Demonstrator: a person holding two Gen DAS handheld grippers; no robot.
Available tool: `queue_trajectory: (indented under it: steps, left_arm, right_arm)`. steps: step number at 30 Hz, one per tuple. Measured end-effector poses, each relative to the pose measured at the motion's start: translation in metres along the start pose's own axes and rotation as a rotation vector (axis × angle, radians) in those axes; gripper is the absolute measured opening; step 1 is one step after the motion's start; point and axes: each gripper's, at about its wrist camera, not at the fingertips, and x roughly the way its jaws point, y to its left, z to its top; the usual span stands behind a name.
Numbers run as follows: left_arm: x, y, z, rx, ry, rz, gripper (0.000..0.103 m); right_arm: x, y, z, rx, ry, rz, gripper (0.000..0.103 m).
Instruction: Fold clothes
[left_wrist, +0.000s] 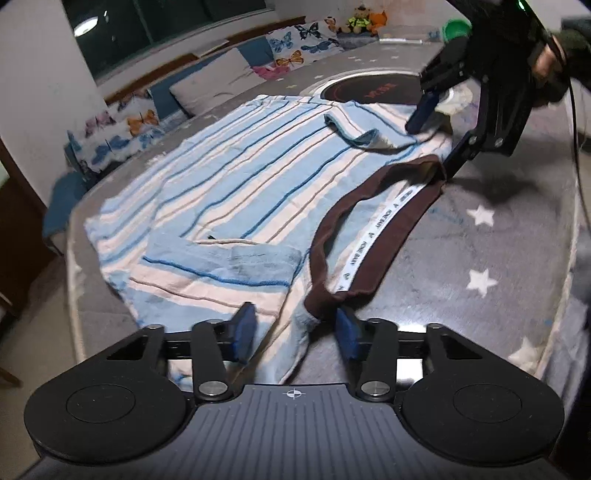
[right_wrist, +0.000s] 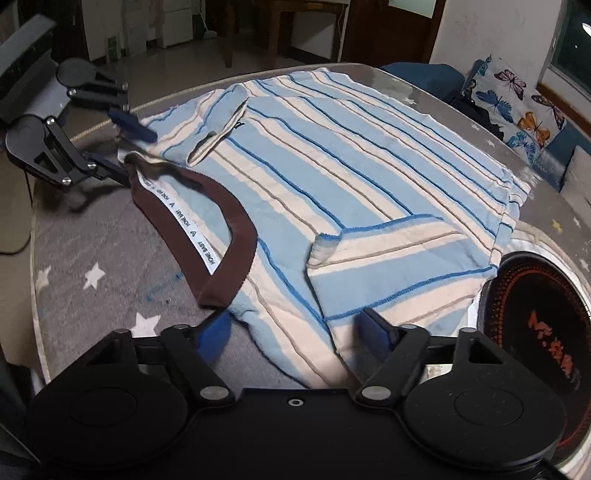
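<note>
Two black hand-held grippers with blue finger pads sit at opposite shoulders of a light-blue and cream striped knit shirt (right_wrist: 332, 173) with a brown ribbed collar (right_wrist: 221, 236), which lies spread flat on a round table under a grey star-printed cloth (left_wrist: 480, 251). The left gripper (left_wrist: 295, 332) has its jaws spread wide around the shoulder fabric just beside the collar end, not pinching it. The right gripper (right_wrist: 295, 328) is likewise open over the other shoulder, near a round black induction plate (right_wrist: 535, 321) at the table's centre.
</note>
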Motion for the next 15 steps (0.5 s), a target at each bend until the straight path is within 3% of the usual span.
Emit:
queue_trajectory:
  steps: [2,3,5,7,8,15]
  left_arm:
    - [0.001,-0.001,0.0,0.0,-0.004,-0.012,0.021]
    - [0.001,-0.002,0.0,-0.007,-0.003,-0.019,0.019]
    - [0.002,-0.004,0.0,-0.014,-0.003,-0.023,0.017]
    - [0.001,-0.006,0.0,-0.027,-0.006,-0.017,0.015]
    - [0.0,-0.006,0.0,-0.032,-0.009,-0.018,0.015]
    - [-0.022,-0.006,0.003,-0.085,-0.065,-0.007,0.012]
  right_arm:
    - [-0.002,0.001,0.0,0.012,-0.001,0.009,0.051]
    - [-0.003,0.001,0.001,0.017,-0.001,0.012,0.048]
    - [-0.004,-0.005,0.005,0.01,-0.004,-0.004,0.03]
    - [-0.006,-0.005,0.005,0.015,-0.005,-0.014,0.022]
    - [-0.007,-0.009,0.006,0.027,-0.01,-0.011,0.014]
    - [-0.033,0.006,-0.002,0.001,-0.048,0.0,0.01]
